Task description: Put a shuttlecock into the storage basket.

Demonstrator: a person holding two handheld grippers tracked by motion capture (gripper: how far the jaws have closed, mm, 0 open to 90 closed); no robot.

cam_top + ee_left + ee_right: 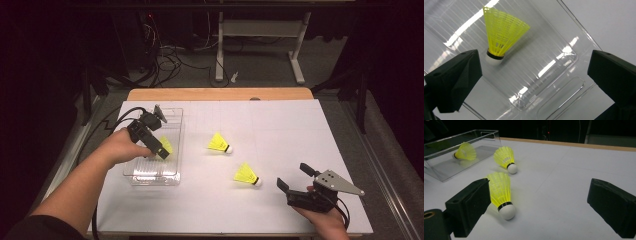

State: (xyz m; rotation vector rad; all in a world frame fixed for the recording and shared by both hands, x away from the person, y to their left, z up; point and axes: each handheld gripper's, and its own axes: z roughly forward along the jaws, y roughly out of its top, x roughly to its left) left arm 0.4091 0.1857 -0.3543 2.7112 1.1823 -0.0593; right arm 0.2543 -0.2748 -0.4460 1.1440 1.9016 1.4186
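One shuttlecock (499, 35) is seen lying in the tray (131, 176) beneath the wide-open left gripper (159, 150), two lie at its three o'clock near the open, empty right gripper (295, 179); judged light and crushable, best pinched at the cork.

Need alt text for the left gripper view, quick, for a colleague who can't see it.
A yellow plastic-skirted shuttlecock with a white cork tip lies inside a clear plastic tray on a white tabletop. The left gripper hangs above it, its two black jaws wide open with nothing gripped.
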